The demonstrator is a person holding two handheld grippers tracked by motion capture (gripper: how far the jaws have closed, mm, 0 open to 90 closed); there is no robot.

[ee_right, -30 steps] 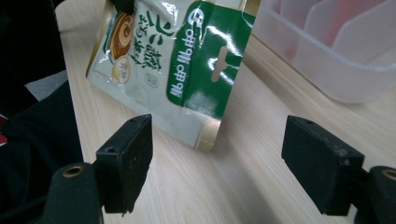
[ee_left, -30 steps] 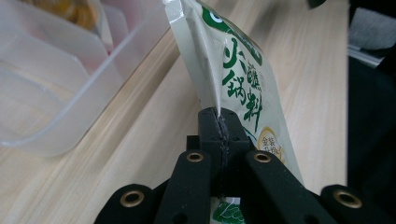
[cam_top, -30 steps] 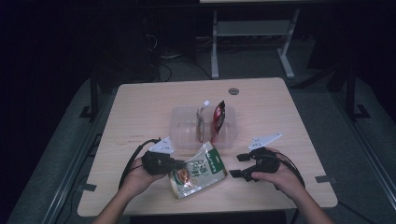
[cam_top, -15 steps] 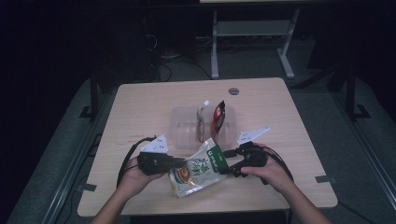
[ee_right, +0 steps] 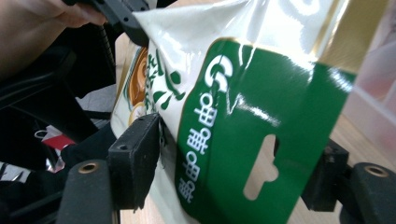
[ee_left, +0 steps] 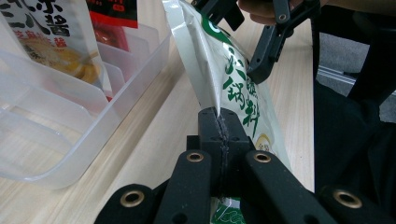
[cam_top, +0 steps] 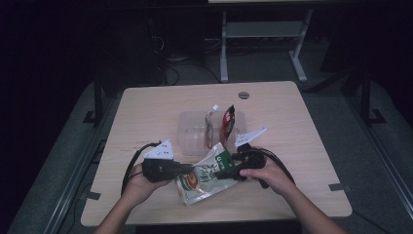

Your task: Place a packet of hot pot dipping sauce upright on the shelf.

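A white and green snack pouch [cam_top: 202,178] lies tilted near the table's front edge, lifted on its left side. My left gripper [cam_top: 187,170] is shut on the pouch's side seam [ee_left: 218,109]. My right gripper [cam_top: 223,169] has come in from the right. Its jaws have just been closing and straddle the pouch's green header [ee_right: 243,140]. The pads [ee_right: 135,158] stand apart on either side of it, and I see no firm pinch. A hand holds each gripper.
A clear plastic divided container [cam_top: 191,134] stands just behind the pouch, with a pale sauce packet [cam_top: 209,127] and a red packet [cam_top: 227,122] upright in it. A round cable hole [cam_top: 243,95] sits near the table's far edge. Black cables trail from both grippers.
My right gripper has moved left from beside the pouch until its jaws sit around the green header. The left gripper has kept its hold and hardly moved.
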